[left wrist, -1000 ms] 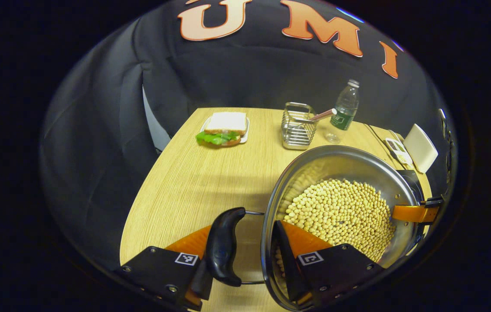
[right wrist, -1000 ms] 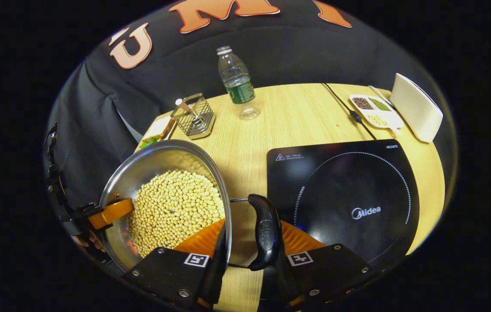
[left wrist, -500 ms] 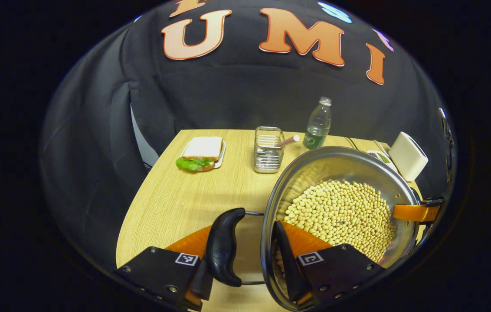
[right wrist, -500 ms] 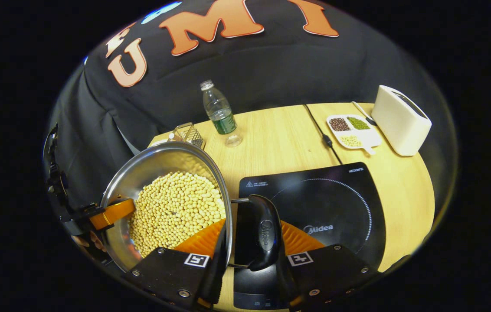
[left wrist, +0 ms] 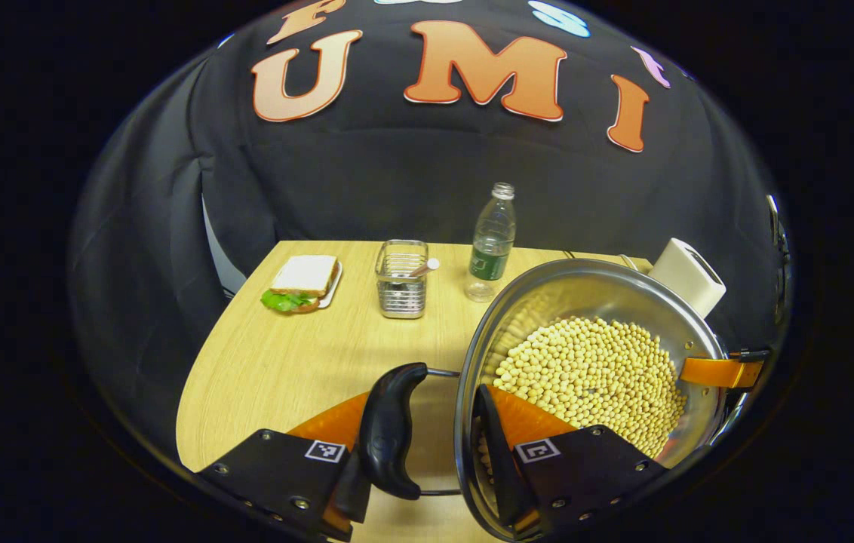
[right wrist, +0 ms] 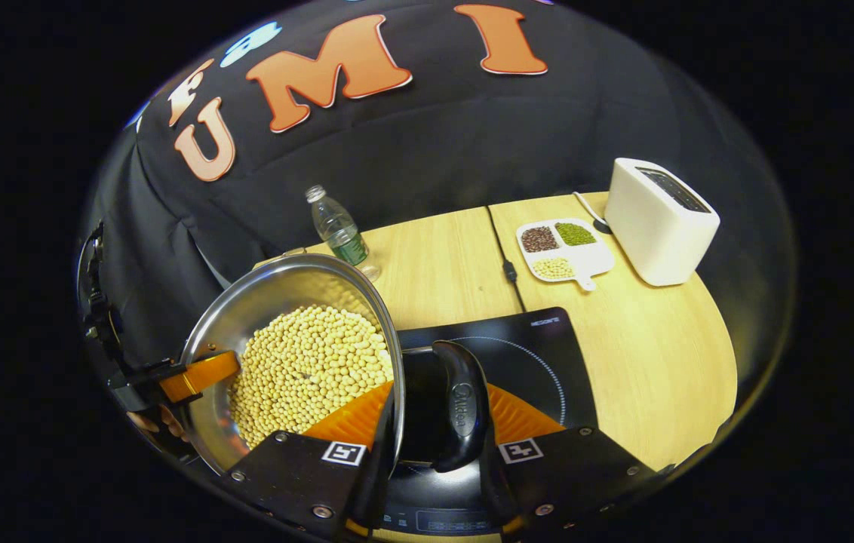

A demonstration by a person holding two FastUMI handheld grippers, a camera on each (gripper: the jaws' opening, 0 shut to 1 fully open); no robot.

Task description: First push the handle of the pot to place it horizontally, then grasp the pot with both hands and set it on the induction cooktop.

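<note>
Right gripper view: right gripper (right wrist: 427, 445) clamps pot (right wrist: 291, 362) rim beside handle (right wrist: 461, 415) | left gripper (left wrist: 427, 452) likewise clamped | step: carrying | next: lower onto induction cooktop (right wrist: 540, 354) at 3 o'clock, level.

The handle (right wrist: 461, 407) of the pot (right wrist: 276, 298), between the jaws in the right gripper view, has a sideways word that looks like "Midea". Past the jaws, the cooktop (right wrist: 548, 362) has small white print at its far corner, too small to read. The bottle (left wrist: 490, 249) label can't be read either.
</note>
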